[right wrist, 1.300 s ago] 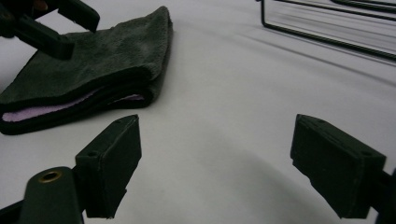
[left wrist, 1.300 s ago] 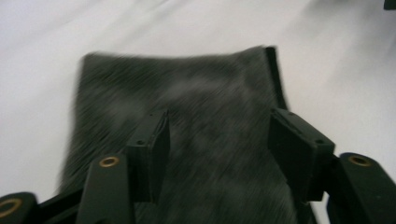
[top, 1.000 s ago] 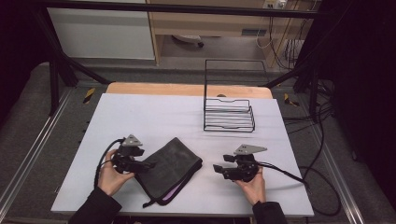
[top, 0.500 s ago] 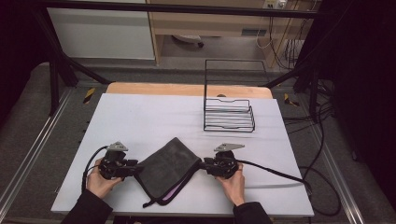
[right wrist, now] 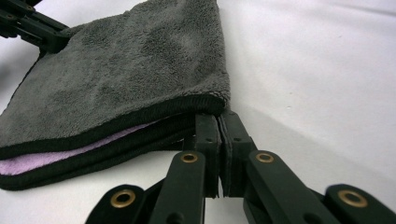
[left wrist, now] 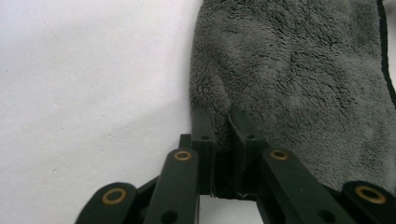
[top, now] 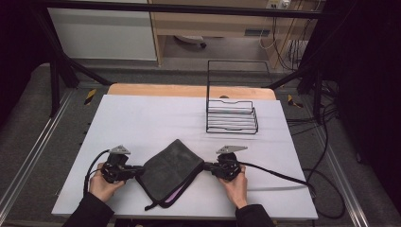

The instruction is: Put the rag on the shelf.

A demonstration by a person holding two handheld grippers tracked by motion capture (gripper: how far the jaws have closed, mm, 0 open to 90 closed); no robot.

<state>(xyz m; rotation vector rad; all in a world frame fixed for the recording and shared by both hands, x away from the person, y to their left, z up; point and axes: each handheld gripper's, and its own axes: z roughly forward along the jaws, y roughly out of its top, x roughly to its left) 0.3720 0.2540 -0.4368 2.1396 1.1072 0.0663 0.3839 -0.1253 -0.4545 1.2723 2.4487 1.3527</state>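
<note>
Centrally, near the table's (top: 142,113) front edge, lies the folded grey cloth (top: 169,170), its lilac inner layer showing along the black-hemmed open side. Left gripper (top: 136,171) pinches its 9 o'clock corner; right gripper (top: 206,166) pinches the 3 o'clock corner. The wire rack (top: 231,118) at 1 o'clock stands empty, well apart, with bare tabletop between.
</note>
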